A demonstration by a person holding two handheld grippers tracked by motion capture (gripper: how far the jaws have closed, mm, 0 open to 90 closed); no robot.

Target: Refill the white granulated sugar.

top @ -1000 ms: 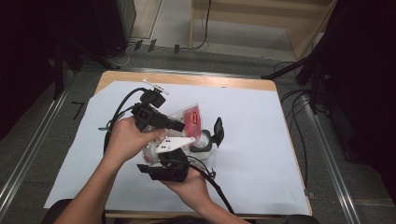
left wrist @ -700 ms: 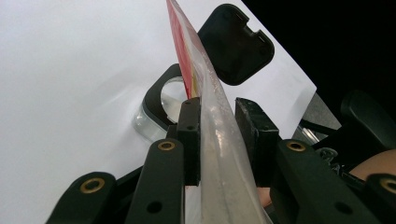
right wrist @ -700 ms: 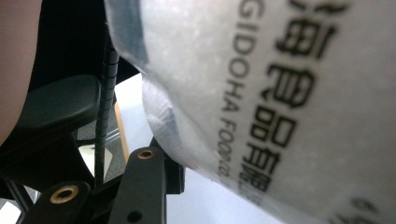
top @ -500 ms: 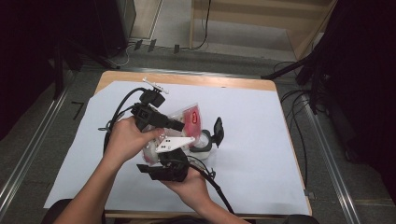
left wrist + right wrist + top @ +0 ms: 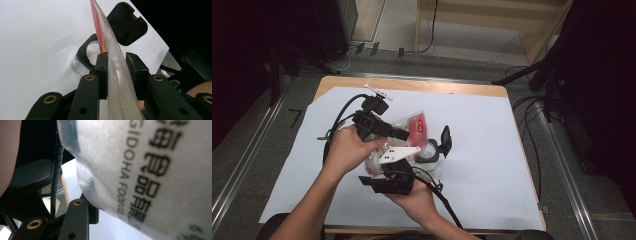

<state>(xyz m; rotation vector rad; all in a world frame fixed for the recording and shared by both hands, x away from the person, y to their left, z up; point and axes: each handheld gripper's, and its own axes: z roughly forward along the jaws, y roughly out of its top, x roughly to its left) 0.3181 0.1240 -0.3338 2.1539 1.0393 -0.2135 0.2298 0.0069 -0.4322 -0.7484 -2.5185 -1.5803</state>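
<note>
Table [image 5: 492,92] draped in a white sheet [image 5: 482,150], with two forearms reaching in from the bottom edge. Held up over the middle of the sheet, a translucent plastic food pouch [image 5: 412,127] with a red printed panel, pinched between both tools. Left gripper [image 5: 117,65] clamped tight on one thin edge of the pouch, jaws nearly together with only the film between them. Right gripper [image 5: 404,159] pressed close against the frosted, lettered face of the pouch; one jaw visible beneath it in the right gripper view, closure on the film impossible to tell. Just beyond the pouch, resting on the sheet, a small clear jar [image 5: 429,155] with its black hinged lid [image 5: 445,140] flipped open. Probable step: pouring or opening over the jar. Best done by keeping the left grip firm, steadying the pouch mouth above the opening, tilting slowly, avoiding a knock to the lid
</note>
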